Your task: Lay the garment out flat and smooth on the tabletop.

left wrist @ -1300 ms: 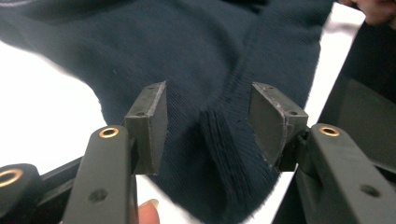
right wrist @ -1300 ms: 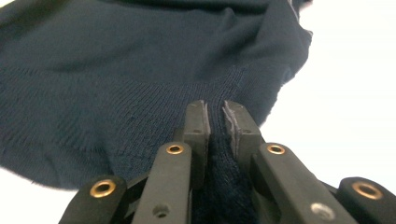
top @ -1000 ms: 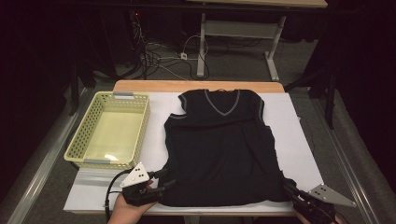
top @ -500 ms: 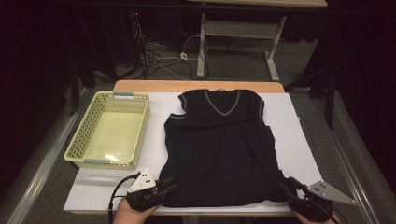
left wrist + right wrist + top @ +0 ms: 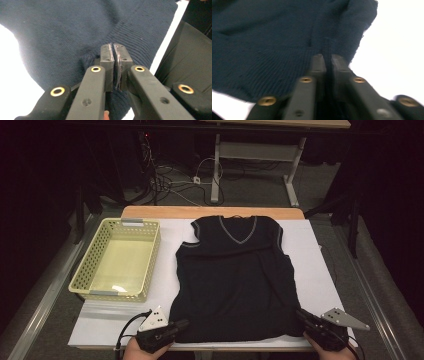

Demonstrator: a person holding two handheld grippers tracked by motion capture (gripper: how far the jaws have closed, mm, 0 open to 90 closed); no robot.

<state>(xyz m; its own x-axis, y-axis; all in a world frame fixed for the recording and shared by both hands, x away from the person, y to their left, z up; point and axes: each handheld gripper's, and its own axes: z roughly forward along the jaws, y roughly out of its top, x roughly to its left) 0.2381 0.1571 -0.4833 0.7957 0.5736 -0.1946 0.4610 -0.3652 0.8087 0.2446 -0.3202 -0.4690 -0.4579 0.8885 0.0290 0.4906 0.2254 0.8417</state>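
A dark sleeveless V-neck vest (image 5: 235,280) lies flat on the white-covered table (image 5: 315,255), neck away from me. My left gripper (image 5: 181,324) is at the vest's near left corner. In the left gripper view its jaws (image 5: 113,53) have just been closing and now pinch the ribbed hem of the vest (image 5: 75,30). My right gripper (image 5: 301,315) is at the near right corner. Its jaws (image 5: 327,61) have also just been closing and now hold a fold of the vest (image 5: 274,37) between the pads.
A pale yellow perforated basket (image 5: 82,285) stands empty on the left side of the table. Bare white surface runs along the vest's right side. Cables and a second table's legs (image 5: 216,175) lie on the floor beyond the far edge.
Both grippers' jaws have closed onto the vest's near corners. The left gripper has slid slightly toward me; the right one has edged in toward the hem.
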